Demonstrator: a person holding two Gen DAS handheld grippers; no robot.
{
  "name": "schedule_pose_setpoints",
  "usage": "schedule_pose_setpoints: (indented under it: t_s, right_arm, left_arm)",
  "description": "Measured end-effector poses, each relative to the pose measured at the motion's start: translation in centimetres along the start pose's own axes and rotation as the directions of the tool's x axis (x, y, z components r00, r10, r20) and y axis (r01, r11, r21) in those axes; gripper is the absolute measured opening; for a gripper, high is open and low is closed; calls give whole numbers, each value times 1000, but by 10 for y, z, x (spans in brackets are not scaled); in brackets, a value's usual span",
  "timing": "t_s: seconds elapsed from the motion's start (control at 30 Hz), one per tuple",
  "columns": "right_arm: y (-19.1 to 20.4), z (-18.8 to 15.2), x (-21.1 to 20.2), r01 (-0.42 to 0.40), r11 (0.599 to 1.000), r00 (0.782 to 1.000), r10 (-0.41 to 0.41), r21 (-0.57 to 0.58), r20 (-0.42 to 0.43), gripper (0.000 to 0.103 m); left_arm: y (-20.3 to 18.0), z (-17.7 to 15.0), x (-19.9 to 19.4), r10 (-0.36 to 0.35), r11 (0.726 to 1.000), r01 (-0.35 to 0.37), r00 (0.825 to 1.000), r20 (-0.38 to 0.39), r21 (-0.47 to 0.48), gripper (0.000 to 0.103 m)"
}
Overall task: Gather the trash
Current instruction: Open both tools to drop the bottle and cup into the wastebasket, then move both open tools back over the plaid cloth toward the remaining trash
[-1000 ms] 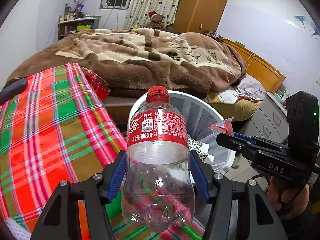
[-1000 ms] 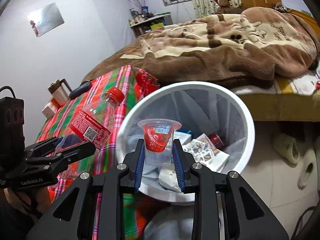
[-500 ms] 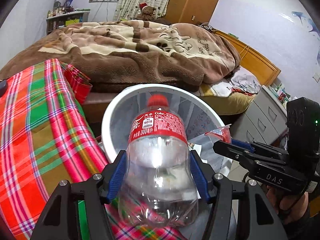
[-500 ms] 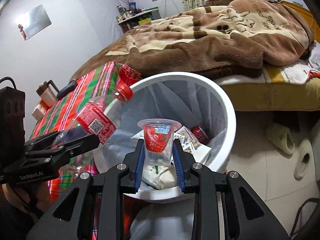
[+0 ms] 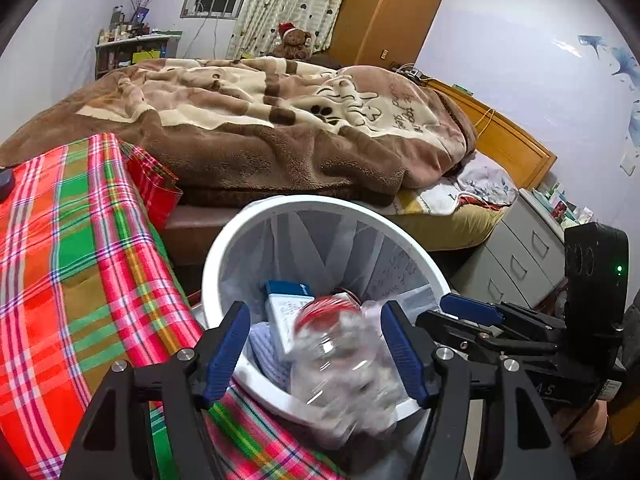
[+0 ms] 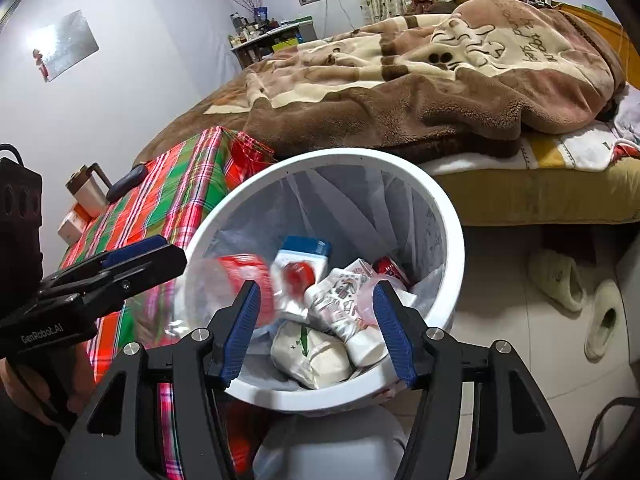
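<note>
A white trash bin (image 5: 240, 236) (image 6: 452, 216) with a clear liner stands beside the plaid-covered table. My left gripper (image 5: 316, 350) is open over its near rim. The clear cola bottle with a red label (image 5: 340, 364) is blurred between the left fingers, falling free into the bin; it also shows in the right wrist view (image 6: 236, 280). My right gripper (image 6: 318, 328) is open above the bin. The small clear cup (image 6: 370, 296) lies blurred among the trash near the right finger. Cartons and wrappers (image 6: 344, 312) fill the bin's bottom.
The plaid tablecloth (image 5: 68, 272) covers the table left of the bin. A bed with a brown blanket (image 5: 260, 120) lies behind. Grey drawers (image 5: 520, 256) stand at the right. Slippers (image 6: 560, 280) lie on the tiled floor. A mug (image 6: 86, 192) sits at the table's far end.
Both grippers have opened over the bin. The bottle has left the left gripper and is dropping in. The cup has left the right gripper and lies in the bin.
</note>
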State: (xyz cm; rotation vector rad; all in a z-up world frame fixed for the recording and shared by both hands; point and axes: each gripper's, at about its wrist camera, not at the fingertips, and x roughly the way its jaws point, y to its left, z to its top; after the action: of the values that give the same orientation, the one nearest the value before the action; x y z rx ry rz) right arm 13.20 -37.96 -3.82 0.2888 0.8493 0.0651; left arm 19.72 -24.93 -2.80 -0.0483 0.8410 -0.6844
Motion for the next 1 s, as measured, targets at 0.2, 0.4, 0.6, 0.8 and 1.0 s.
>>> schedule_pose_setpoints:
  t_s: [0.2, 0.4, 0.6, 0.8, 1.0]
  right_arm:
    - [4, 0, -9, -16, 1000, 1000, 16, -3, 23, 60]
    - [14, -2, -15, -35, 999, 999, 36, -25, 31, 60]
    - [30, -5, -20, -62, 996, 997, 64, -63, 38, 60]
    - [48, -6, -24, -93, 990, 994, 98, -106, 40, 60]
    - [63, -11, -26, -120, 983, 992, 126, -138, 32, 60]
  left_arm:
    - [8, -5, -15, 32, 999, -31, 999, 5, -26, 67]
    - [12, -13, -34, 63, 997, -62, 998, 21, -40, 67]
    - [16, -23, -51, 91, 994, -89, 995, 35, -57, 67]
    - [25, -32, -72, 128, 989, -124, 990, 57, -79, 67]
    - [38, -43, -93, 167, 981, -158, 983, 80, -110, 67]
